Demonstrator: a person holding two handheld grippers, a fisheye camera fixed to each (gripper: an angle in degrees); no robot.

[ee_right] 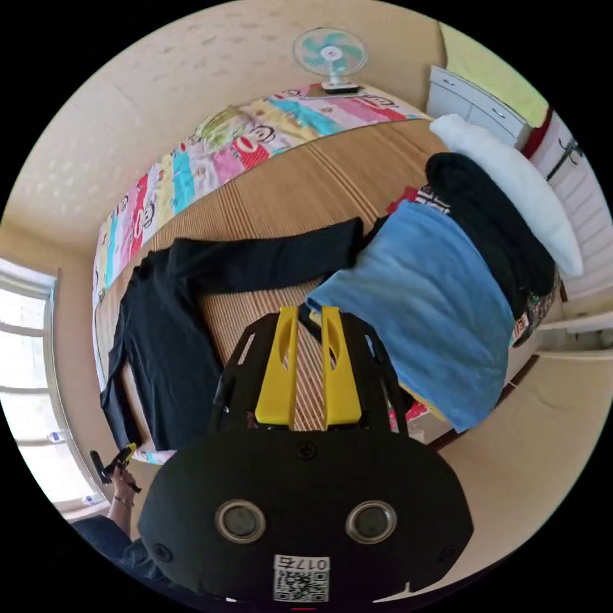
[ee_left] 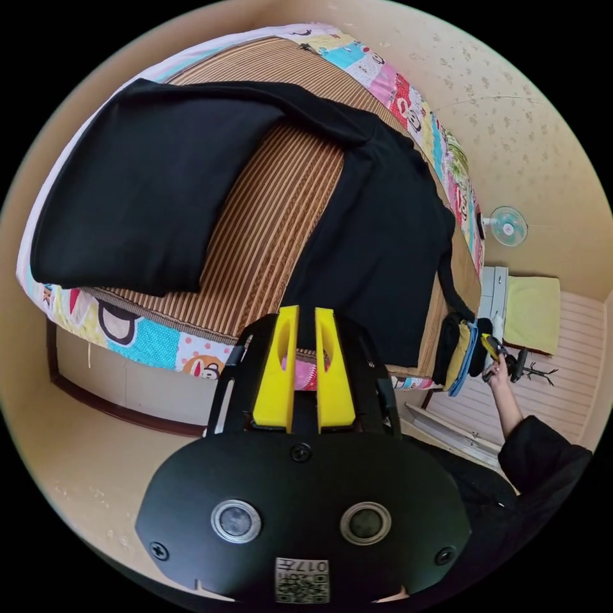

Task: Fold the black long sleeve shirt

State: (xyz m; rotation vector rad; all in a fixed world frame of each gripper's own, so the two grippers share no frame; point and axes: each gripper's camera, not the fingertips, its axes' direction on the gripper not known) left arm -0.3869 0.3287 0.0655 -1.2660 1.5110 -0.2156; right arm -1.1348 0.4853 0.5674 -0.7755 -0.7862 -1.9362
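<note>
In the left gripper view, the black long sleeve shirt (ee_left: pixel 377 255) lies spread flat on a striped woven mat (ee_left: pixel 274 217) that covers a bed with a cartoon-print sheet (ee_left: pixel 147 341). One sleeve (ee_left: pixel 147 198) runs off to the left and ends in a broad dark fold near the mat's edge. The left gripper (ee_left: pixel 304 319) hovers just over the shirt's hem, its yellow jaws close together with a narrow gap, gripping nothing. To the right, a hand (ee_left: pixel 501 370) holds the right gripper (ee_left: pixel 490 345) beside a stack of clothes (ee_left: pixel 460 354), and a small fan (ee_left: pixel 507 225) stands by the wall.

In the right gripper view, a window (ee_right: pixel 32 383) shows at the left, then the shirt (ee_right: pixel 166 338) on the mat (ee_right: pixel 281 191) with a sleeve (ee_right: pixel 268 258) reaching toward a folded blue garment (ee_right: pixel 428 300). The right gripper (ee_right: pixel 310 319) hangs there with jaws narrowly parted and empty. Further right lie a black bundle (ee_right: pixel 491 223) and a white pillow (ee_right: pixel 511 172).

A sticker with a code sits on each gripper's body; its writing is not legible enough to give.
</note>
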